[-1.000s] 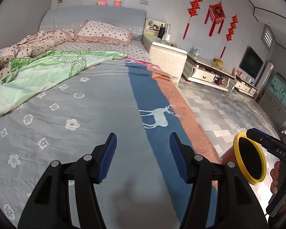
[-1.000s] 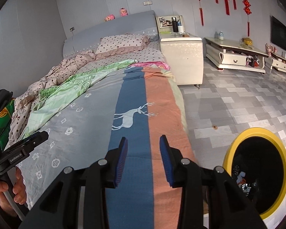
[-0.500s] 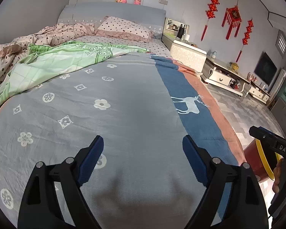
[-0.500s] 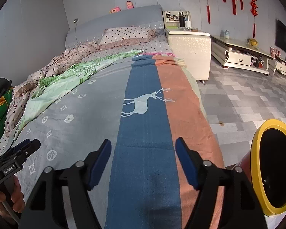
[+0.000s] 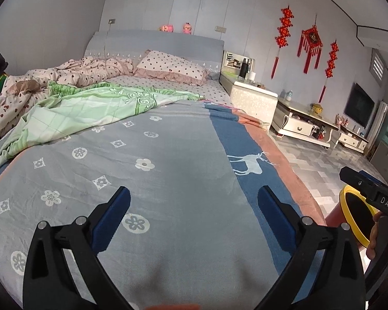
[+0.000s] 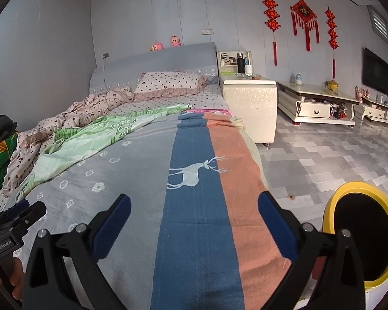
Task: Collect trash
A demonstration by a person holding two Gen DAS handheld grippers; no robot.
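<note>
Fingers [image 5: 274, 213] on your left gripper [image 5: 194, 213] are spreading wide over the bed [image 5: 168, 160], gripping nothing. Your right gripper [image 6: 194, 214] is gaping likewise, bin [image 6: 362, 235] just beside it.

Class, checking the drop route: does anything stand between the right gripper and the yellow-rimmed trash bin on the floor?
Nothing visible does. The right gripper hangs open and empty over the bed; the trash bin sits just beyond its right finger, off the bed's edge.
</note>
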